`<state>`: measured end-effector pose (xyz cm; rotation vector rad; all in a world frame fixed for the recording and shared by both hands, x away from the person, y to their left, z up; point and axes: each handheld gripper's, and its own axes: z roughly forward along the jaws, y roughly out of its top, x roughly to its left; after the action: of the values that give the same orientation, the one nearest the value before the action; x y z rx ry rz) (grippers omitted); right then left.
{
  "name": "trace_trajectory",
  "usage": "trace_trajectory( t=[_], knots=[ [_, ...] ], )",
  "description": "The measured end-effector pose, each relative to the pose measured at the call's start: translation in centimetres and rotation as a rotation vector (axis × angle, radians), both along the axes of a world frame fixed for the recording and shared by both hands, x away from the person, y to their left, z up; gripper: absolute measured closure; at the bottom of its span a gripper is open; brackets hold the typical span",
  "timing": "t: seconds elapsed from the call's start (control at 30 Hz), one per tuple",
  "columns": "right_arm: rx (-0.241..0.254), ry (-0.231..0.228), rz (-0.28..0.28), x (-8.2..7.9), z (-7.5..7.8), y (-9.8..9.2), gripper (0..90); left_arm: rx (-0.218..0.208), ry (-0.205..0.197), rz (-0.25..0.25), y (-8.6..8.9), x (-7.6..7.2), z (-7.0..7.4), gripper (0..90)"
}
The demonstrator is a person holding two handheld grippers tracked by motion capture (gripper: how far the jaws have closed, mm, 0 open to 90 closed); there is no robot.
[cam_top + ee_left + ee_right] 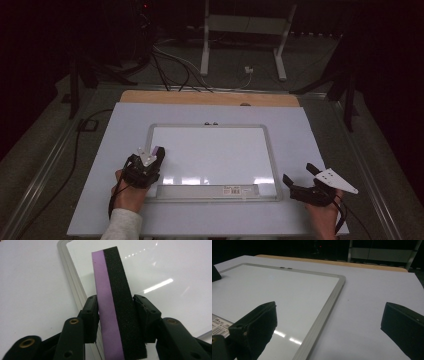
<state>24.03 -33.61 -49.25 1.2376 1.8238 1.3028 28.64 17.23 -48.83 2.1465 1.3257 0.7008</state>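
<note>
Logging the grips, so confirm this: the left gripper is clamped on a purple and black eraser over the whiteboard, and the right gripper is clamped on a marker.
Wrong on one count: the right gripper holds nothing. Its own view shows its jaws wide apart over the table beside the whiteboard. The left gripper is indeed clamped on the purple and black eraser.

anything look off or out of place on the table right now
Nothing stands out. The whiteboard lies flat and square on the table, wiped clean. The left gripper holds the eraser upright; the right gripper is open.
</note>
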Motion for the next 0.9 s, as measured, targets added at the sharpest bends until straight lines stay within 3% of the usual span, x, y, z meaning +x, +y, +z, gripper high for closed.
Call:
trace_trajectory(
  t=[0.27,0.9],
  knots=[
    [0.003,-0.002,-0.004,0.0,0.0,-0.1,0.7,-0.003,0.013,0.023,-0.1,-0.7,0.1,61.6],
    [0.0,0.001,0.001,0.0,0.0,0.1,0.7,-0.025,0.025,0.026,0.2,-5.0,0.6,59.3]
  ],
)
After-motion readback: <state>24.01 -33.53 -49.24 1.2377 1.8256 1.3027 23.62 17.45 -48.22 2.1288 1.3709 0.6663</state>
